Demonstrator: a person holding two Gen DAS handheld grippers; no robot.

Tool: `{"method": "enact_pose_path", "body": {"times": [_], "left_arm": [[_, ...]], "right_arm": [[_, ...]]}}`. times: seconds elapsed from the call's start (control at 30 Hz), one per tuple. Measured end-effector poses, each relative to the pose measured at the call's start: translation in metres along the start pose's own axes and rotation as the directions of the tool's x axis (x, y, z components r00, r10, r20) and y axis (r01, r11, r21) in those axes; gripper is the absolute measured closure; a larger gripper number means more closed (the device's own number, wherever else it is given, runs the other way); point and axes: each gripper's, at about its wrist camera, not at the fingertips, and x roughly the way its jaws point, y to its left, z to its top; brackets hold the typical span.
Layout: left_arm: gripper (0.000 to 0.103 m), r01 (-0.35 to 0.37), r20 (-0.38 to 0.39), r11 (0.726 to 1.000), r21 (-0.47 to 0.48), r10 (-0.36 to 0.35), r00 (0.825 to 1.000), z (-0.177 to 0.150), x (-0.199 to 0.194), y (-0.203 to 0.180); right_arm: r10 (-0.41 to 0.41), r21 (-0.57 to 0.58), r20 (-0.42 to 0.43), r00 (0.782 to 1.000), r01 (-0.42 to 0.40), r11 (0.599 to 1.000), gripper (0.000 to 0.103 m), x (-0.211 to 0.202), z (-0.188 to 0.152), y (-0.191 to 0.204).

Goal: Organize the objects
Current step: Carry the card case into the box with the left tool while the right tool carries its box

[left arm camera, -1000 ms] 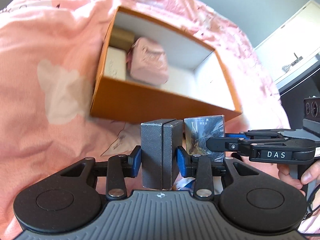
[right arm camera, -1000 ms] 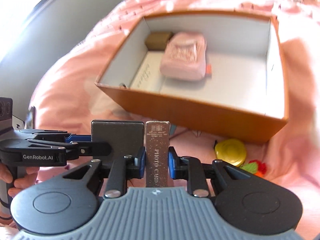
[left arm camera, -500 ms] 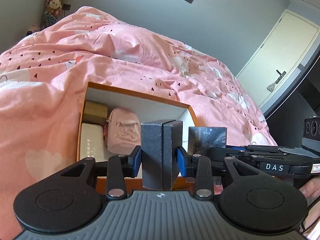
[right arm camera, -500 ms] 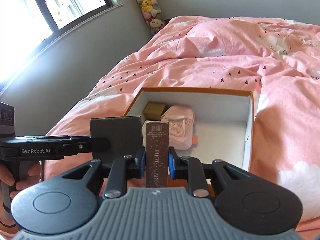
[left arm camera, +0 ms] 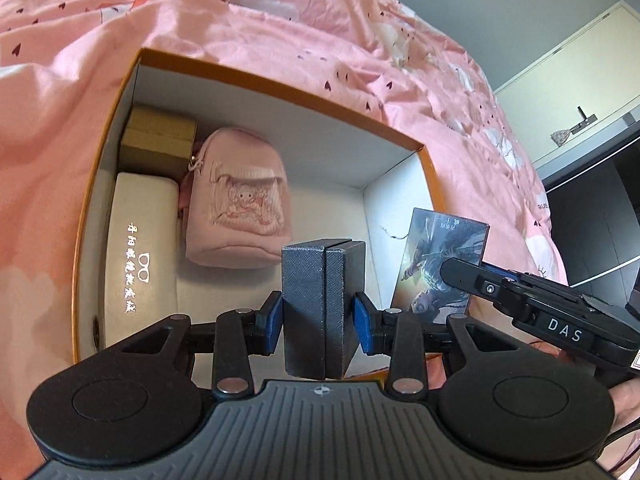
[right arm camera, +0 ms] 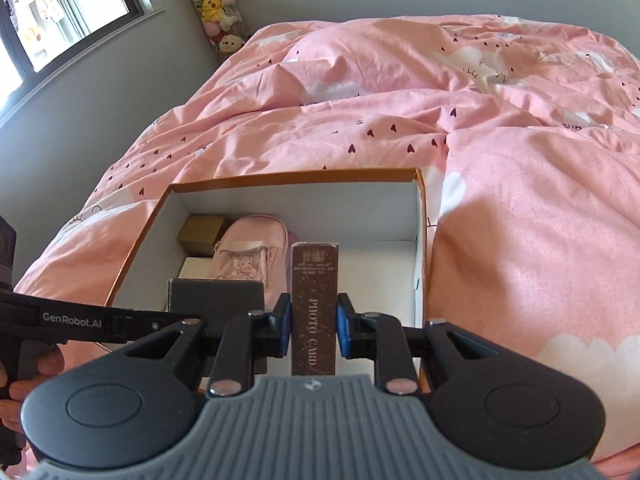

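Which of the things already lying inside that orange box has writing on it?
The long cream case along the left wall: pale characters run down its lid. The gold box and pink pouch show none.

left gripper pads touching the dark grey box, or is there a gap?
Touching. The left wrist view shows both blue pads of the left gripper pressed flat against the sides of the dark grey box, which is clamped upright between them.

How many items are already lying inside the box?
3: gold box in the far left corner, white case along the left wall, pink pouch beside them. Grippers may hide more.
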Motion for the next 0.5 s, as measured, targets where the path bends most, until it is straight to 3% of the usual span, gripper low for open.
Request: {"method": "enact_pose_path", "body": {"times": [0.27,0.5], "left_arm": [[0.061,-0.016,-0.131,0.997,-0.072,0.007,0.991,0.005,0.031,0.018],[0.061,-0.089,-0.187,0.994,-0.064,0.076,0.979,0.009,0.043,0.024]], "right_arm": [[0.002,-0.015,-0.043,0.999,-0.003,1.0,0.079,0.026,0.001,-0.001],[0.039,-0.026,-0.102,0.994,-0.042,0.999,0.079,0.049,-0.003,-0.002]]}}
